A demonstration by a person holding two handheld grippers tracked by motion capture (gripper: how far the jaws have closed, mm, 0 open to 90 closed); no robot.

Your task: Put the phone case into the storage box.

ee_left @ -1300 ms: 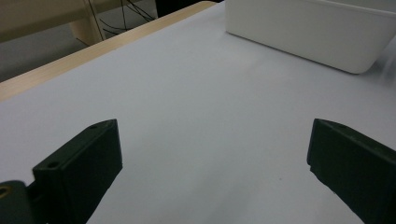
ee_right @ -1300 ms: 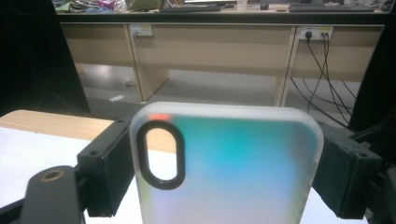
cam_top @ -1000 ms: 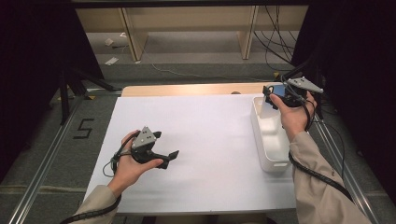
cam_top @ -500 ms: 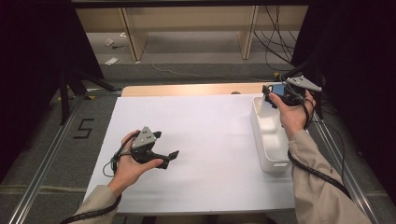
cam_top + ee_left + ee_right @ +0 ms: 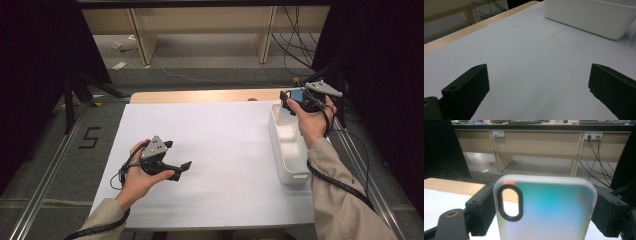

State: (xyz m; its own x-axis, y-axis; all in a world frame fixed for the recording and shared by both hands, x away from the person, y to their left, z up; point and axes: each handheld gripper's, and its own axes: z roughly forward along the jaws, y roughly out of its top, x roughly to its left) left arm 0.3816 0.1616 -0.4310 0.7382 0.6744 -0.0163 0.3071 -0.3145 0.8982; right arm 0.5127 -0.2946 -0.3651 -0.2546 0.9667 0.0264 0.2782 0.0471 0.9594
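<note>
White paper is covering the desk (image 5: pixel 225 150), and nothing on it is shifting — both hands are keeping exactly where they were a second ago. Jaws of the right gripper (image 5: pixel 544 212) are clamping a translucent phone case (image 5: pixel 549 212) by its two edges, hovering over the far end of the white bin (image 5: pixel 287 150). The left gripper (image 5: pixel 172 162) is resting low, jaws wide apart and empty — so I judge the drop is yet to come.
</note>
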